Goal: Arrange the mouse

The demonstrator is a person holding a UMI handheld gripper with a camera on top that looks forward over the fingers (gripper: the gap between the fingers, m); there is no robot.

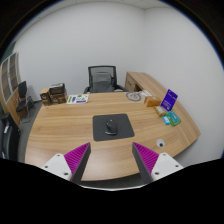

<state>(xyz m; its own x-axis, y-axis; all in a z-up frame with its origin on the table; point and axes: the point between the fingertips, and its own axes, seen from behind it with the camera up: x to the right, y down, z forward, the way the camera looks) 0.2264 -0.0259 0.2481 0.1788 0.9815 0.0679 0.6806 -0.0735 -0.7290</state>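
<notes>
- The room has plain white walls (60,40) and a cabinet (9,75) with shelves at the far left side.
- A large wooden table (60,128) with a curved front edge fills the middle of the view; a side wing of the same wood runs off to the right, beyond the main surface.
- A black office chair (101,78) stands behind the table, facing it, against the back wall.
- A second dark chair (22,98) sits at the left, near the cabinet.
- A dark rectangular mouse mat (111,126) lies flat near the middle of the table, just ahead of the fingers.
- The mouse (110,126), dark in colour, rests on the mouse mat, about in its middle, beyond the fingertips and between their lines.
- A purple box (170,99) stands upright on the right part of the table, with a small teal packet (172,118) lying just in front of it.
- Several small boxes and papers (62,96) sit along the far left edge of the table; their details are too small to tell.
- The gripper (112,158) hovers over the near edge of the table, its fingers (76,158) spread wide apart with pink pads showing, holding nothing.
</notes>
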